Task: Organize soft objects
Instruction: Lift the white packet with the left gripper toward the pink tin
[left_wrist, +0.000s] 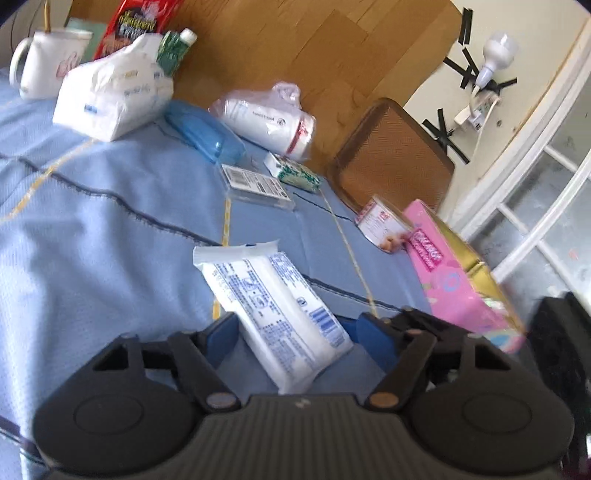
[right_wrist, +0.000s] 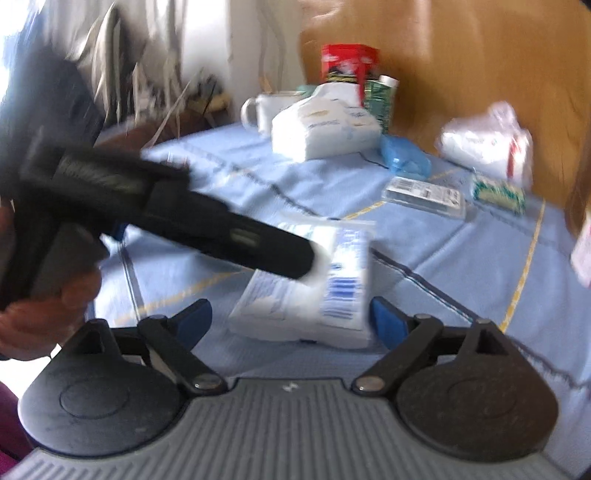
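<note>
A white tissue pack with blue print (left_wrist: 273, 314) lies on the blue tablecloth (left_wrist: 92, 229). My left gripper (left_wrist: 291, 336) is open, its blue pads on either side of the pack's near end with gaps. In the right wrist view, which is blurred, the same pack (right_wrist: 317, 288) lies between the open blue pads of my right gripper (right_wrist: 291, 317). The left gripper body (right_wrist: 166, 214) reaches in from the left over the pack. A larger white tissue bag (left_wrist: 110, 96) and a white roll in plastic (left_wrist: 269, 118) sit further back.
A white mug (left_wrist: 44, 62), red snack bag (left_wrist: 136, 22), green bottle (left_wrist: 173, 48), blue case (left_wrist: 203, 133), clear packet (left_wrist: 255, 184), green-white box (left_wrist: 295, 171), small can (left_wrist: 384, 225) and pink box (left_wrist: 454, 273) stand around. A brown chair (left_wrist: 395, 158) is beyond the table.
</note>
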